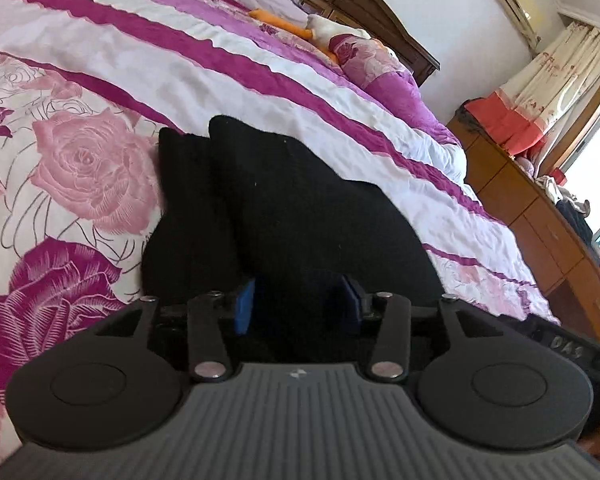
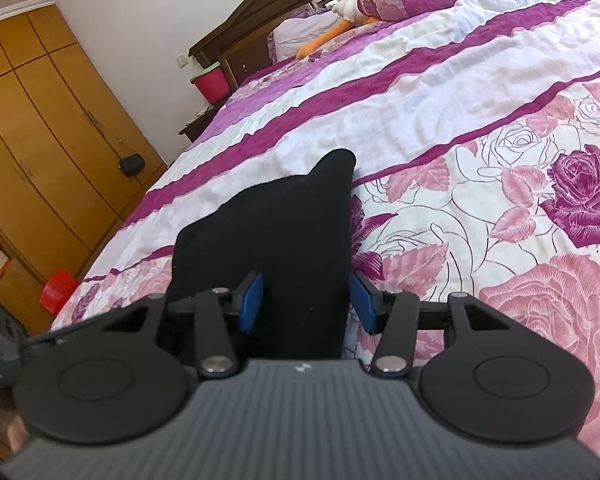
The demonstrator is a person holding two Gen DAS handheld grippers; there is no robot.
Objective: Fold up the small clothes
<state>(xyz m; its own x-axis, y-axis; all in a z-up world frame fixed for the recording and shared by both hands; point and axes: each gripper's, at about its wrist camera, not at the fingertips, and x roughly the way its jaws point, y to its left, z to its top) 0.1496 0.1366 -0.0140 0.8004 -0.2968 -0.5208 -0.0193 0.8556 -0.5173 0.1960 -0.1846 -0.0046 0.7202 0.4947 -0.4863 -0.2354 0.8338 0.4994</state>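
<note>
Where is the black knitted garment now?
The black knitted garment lies on the floral pink-and-purple bedspread, between the blue pads of the left gripper and the right gripper.

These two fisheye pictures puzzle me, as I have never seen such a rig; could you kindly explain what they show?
No robot here: a person holds a two-finger tool in each hand, and a camera on each looks forward along its fingers. One picture is from the left gripper, the other from the right gripper. The black plastic low in each view is the tool itself; the blue pads are its fingers. Both lie low over a bed with a floral quilt. Each has black cloth between its pads, seemingly small socks. Whether they pinch firmly I cannot tell.
</note>
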